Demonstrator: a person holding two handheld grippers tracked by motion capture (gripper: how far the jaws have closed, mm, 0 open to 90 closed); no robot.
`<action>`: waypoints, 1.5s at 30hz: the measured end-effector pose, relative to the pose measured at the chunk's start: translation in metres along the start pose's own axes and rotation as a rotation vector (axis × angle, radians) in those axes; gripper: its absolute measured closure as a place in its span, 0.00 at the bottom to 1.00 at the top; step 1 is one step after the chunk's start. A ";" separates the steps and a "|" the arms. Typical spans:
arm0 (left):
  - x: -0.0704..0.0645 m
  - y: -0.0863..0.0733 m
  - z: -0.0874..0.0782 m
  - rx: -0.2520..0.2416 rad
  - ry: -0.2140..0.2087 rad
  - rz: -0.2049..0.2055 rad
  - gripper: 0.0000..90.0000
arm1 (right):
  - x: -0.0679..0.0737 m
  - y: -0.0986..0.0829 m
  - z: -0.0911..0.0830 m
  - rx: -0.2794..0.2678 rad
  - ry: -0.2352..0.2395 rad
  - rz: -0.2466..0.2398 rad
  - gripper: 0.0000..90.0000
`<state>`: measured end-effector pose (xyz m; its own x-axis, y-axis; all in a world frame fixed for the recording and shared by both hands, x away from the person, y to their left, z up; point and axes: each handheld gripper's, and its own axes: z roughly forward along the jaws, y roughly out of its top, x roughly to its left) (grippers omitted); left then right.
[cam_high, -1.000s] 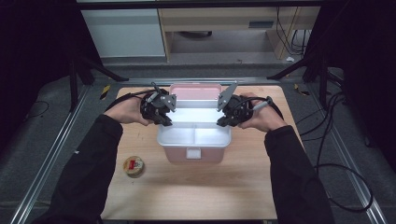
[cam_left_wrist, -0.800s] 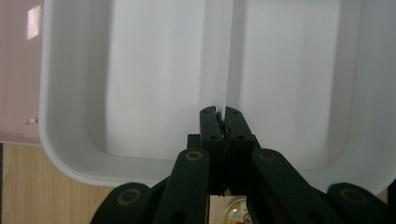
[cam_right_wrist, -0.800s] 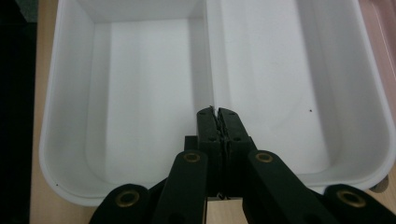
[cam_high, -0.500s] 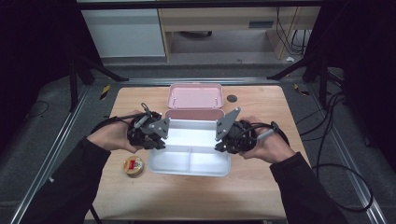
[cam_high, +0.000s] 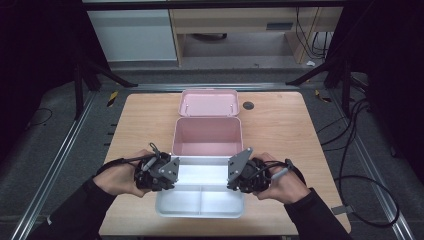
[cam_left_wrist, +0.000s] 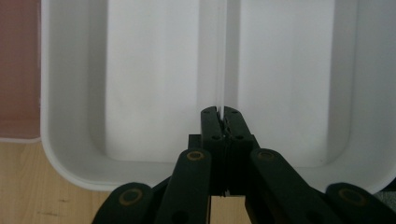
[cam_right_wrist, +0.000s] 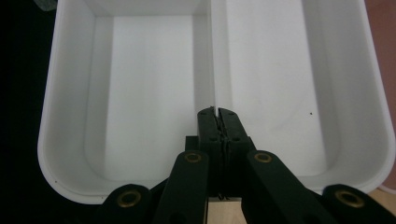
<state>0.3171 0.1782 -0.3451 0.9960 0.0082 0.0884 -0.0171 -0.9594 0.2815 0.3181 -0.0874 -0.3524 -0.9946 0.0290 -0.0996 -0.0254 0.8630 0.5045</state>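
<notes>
A white divided tray (cam_high: 200, 200) sits at the near edge of the table, between my two grippers. The left gripper (cam_high: 167, 172) is shut on the thin partition at the tray's left end; in the left gripper view its jaws (cam_left_wrist: 221, 112) pinch that wall inside the tray (cam_left_wrist: 149, 93). The right gripper (cam_high: 239, 172) is shut on the same partition at the right end, and its jaws (cam_right_wrist: 217, 113) clamp it inside the tray (cam_right_wrist: 149, 93). Both compartments are empty. I cannot tell whether the tray rests on the table or hangs just above it.
Just behind the tray stands an open, empty pink box (cam_high: 207, 136), with its lid (cam_high: 208, 103) lying flat farther back. A small black disc (cam_high: 248, 105) is set in the wooden tabletop (cam_high: 145, 120) right of the lid. Cables trail off the right side.
Both grippers have carried the white tray from above the pink box toward the table's near edge. The pink box's inside is now uncovered.
</notes>
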 end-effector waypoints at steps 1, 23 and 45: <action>-0.003 -0.001 0.005 0.000 -0.014 -0.006 0.99 | 0.002 -0.002 0.003 0.000 0.008 0.002 1.00; 0.003 -0.016 0.109 0.042 -0.083 -0.020 0.98 | 0.002 -0.058 0.090 0.051 0.065 0.070 0.99; 0.001 -0.026 0.103 -0.039 -0.034 -0.112 0.69 | 0.002 -0.064 0.095 -0.039 0.001 0.175 0.70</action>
<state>0.3273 0.1740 -0.4511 0.9943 0.1047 0.0224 0.0918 -0.9413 0.3249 0.3269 -0.0950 -0.4666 -0.9842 0.1771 -0.0065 0.1448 0.8245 0.5471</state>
